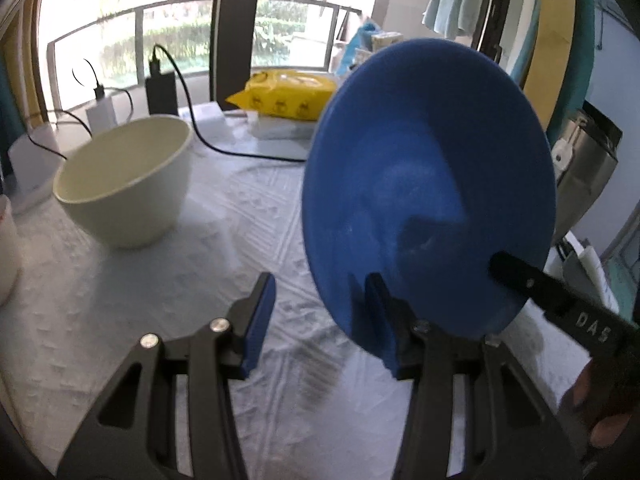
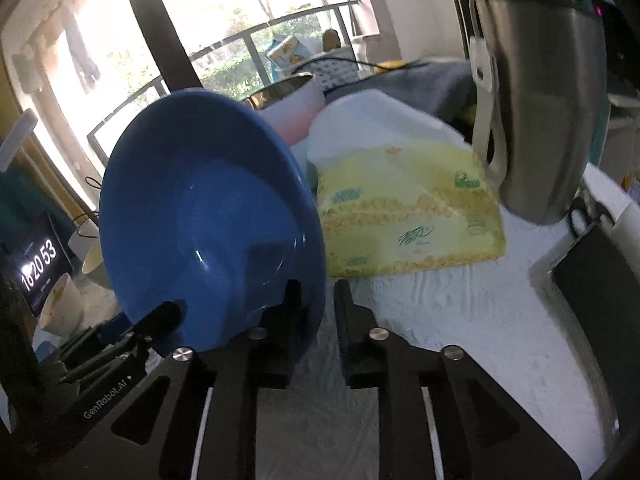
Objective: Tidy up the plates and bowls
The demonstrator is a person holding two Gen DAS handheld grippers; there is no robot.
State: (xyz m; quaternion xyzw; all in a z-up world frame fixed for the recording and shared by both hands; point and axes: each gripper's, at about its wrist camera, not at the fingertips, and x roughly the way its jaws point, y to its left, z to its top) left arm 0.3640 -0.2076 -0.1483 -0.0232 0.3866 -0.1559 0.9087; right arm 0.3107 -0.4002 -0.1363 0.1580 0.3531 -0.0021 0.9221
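A blue plate (image 1: 428, 184) stands tilted on edge above the white cloth, its hollow face towards both cameras. My right gripper (image 2: 316, 312) grips its lower rim, one finger in front and one behind; its finger (image 1: 520, 276) shows on the plate in the left wrist view. The plate also shows in the right wrist view (image 2: 200, 208). My left gripper (image 1: 320, 312) is open and holds nothing; its right finger sits in front of the plate's lower edge. A cream bowl (image 1: 124, 176) stands upright at the left.
A yellow wipes pack (image 1: 284, 94), chargers and black cables (image 1: 240, 152) lie at the back. A tissue pack (image 2: 408, 212), a steel tumbler (image 2: 540, 92), a pink steel-lined pot (image 2: 292, 108), a paper cup (image 2: 64, 308) and a clock (image 2: 38, 268) surround the plate.
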